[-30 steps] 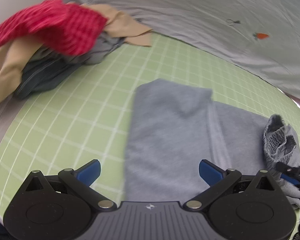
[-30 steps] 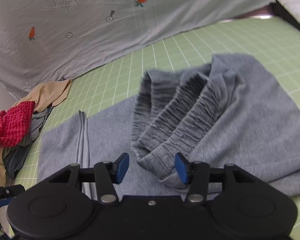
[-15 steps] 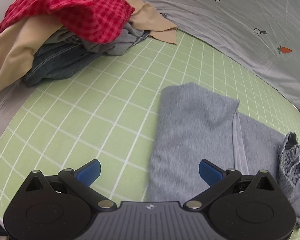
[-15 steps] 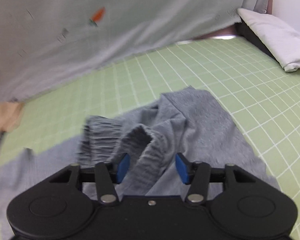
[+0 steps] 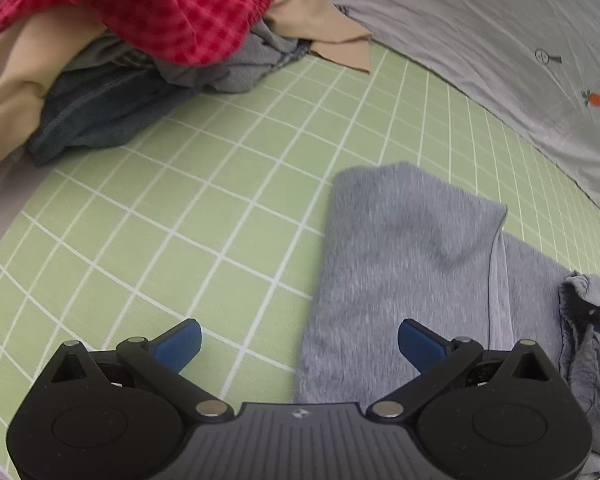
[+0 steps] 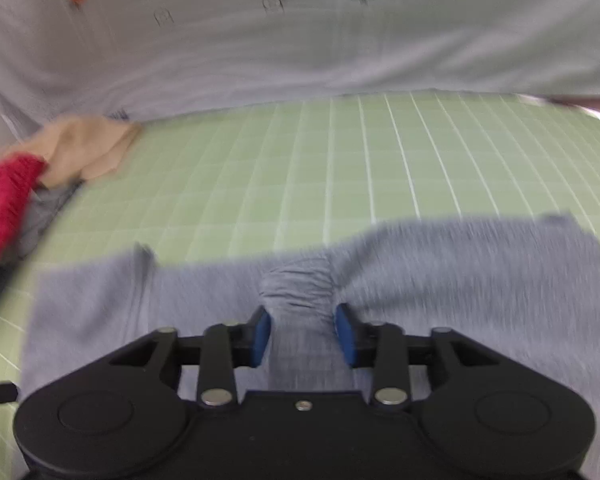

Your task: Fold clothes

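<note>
Grey sweatpants point(image 5: 412, 248) lie flat on the green grid mat point(image 5: 204, 208). My left gripper point(image 5: 298, 342) is open and empty, low over the near left edge of the pants. In the right wrist view the pants point(image 6: 480, 272) spread across the mat point(image 6: 340, 160). My right gripper point(image 6: 302, 334) has its jaws narrowed around the gathered elastic waistband point(image 6: 296, 284), which bunches up between the blue pads. The view is blurred by motion. The waistband also shows at the right edge of the left wrist view point(image 5: 580, 320).
A pile of clothes sits at the mat's far left: a red checked garment point(image 5: 160, 4), a beige one point(image 5: 324, 28) and dark grey ones point(image 5: 100, 108). A grey sheet with carrot prints point(image 5: 500, 40) borders the far side.
My left gripper moved left and forward, bringing the clothes pile closer. My right gripper swung left and lowered, pulling the waistband so the pants lie flatter.
</note>
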Tool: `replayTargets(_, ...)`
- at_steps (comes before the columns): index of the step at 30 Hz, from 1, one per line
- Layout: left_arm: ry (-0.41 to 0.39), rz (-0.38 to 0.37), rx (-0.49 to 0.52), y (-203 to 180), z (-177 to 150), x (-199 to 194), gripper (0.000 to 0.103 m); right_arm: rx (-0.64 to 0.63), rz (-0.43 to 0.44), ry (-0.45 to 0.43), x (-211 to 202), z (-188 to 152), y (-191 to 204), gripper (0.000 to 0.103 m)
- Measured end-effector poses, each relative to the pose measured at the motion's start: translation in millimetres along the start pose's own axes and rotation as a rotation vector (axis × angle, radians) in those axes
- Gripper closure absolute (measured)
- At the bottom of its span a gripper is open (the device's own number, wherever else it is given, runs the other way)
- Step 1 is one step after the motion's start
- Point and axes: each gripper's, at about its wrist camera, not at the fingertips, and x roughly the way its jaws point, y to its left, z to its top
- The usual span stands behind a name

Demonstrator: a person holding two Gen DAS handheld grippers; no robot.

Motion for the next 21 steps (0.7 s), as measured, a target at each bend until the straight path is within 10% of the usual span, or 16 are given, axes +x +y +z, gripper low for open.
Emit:
replayTargets(3, 0.009, -0.007, 0.014, -2.0, 0.0, 1.8, 0.000, 0.039, -0.001, -0.054, -19.8, -2.7, -3.5, 0.028)
replayTargets(9, 0.024, -0.003, 0.040, -6.0, 0.7, 10.2, 0.000, 0.036, -0.191, -0.119, -45.3, -9.9, -14.4, 0.003)
replayTargets(21, 0.043, -0.013, 0.091, -14.4, -4.9, 18.2, 0.001, 0.125, -0.341, -0.038, -65.9, -44.2, -46.9, 0.000)
